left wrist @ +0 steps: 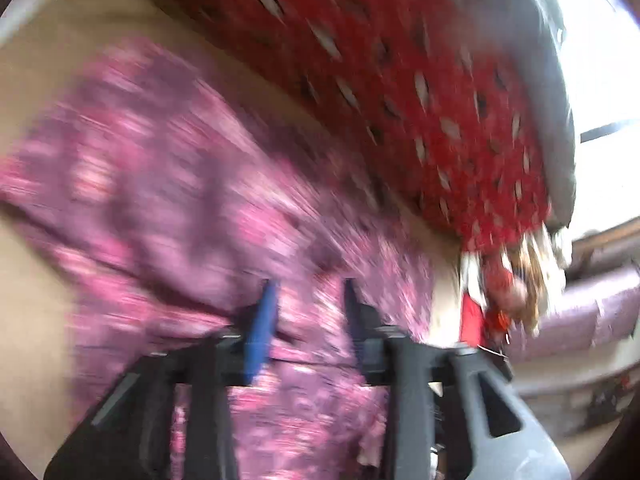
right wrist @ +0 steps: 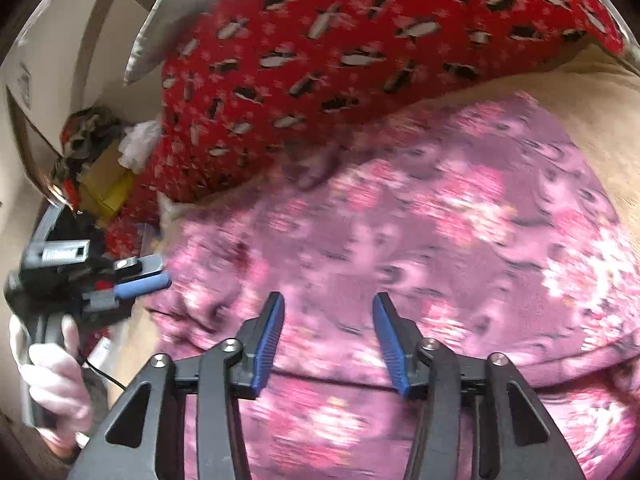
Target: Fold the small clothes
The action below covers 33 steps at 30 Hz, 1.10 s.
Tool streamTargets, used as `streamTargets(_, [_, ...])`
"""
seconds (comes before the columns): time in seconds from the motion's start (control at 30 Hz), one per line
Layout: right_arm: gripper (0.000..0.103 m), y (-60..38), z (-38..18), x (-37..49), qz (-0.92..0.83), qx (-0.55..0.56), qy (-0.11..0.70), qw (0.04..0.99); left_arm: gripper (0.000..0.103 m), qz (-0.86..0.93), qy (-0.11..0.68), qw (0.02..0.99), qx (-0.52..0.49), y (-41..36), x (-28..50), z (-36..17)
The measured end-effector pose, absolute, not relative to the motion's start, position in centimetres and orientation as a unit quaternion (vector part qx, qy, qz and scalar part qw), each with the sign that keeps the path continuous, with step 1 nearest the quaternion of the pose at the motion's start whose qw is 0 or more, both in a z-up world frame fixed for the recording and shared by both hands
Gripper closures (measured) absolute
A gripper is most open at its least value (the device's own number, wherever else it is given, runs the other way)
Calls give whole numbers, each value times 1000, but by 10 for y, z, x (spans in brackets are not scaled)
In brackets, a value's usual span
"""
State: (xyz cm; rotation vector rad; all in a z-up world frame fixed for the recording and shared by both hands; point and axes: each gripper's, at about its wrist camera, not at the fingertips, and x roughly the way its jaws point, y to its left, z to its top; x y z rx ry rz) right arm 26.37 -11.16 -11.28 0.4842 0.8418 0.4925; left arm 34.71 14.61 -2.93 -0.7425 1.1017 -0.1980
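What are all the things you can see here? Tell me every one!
floral garment: one, pink and purple, spread on the tan surface under both grippers.
red patterned fabric: one, red with small black-and-white shapes, behind the floral garment.
tan surface: one, beige, beneath the clothes.
grey cushion edge: one, grey, beside the red fabric.
clutter pile: several blurred items, red, yellow and white, far left in the right wrist view.
left hand-held gripper: one, black with blue pads, jaws apart above the floral garment, nothing between them.
right hand-held gripper: one, black with blue pads, jaws apart, nothing gripped.
gloved hand: one, white glove, holding the left gripper's handle.
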Motion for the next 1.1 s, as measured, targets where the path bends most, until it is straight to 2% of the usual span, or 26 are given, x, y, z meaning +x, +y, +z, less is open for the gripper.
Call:
streamTargets(0.03, [48,-101,-107,267,254,228,397,852,58,-63,503,791,-343,163,341,-31])
streamTargets(0.1, [29,-74,-100,274,275,202,399,851,58,-43,513,778,-361,188,337,-48])
streamTargets(0.23, [28,-20,-108,297,281,171,431,840,58,-34,540,731,-416,208,337,-96])
streamTargets(0.33, [28,16,-107,301,268,121,420,858,58,-41,531,728,-431,204,338,-107])
streamTargets(0.4, [35,35,-105,299,260,67,408,873,57,-46,531,727,-432,203,339,-107])
streamTargets(0.43, [60,45,-104,296,262,34,400,878,57,-49,531,727,-433,204,339,-108])
streamTargets(0.47, [94,51,-103,293,276,14,398,875,57,-53,531,726,-434,204,338,-108])
streamTargets(0.53, [93,51,-97,287,284,-1,389,877,57,-59,527,722,-443,210,336,-108])
streamTargets(0.83, [93,-57,-54,277,263,109,348,893,57,-46,523,732,-435,214,320,-99])
streamTargets(1.1, [94,-170,-75,290,176,199,375,888,57,-56,531,724,-436,196,306,-96])
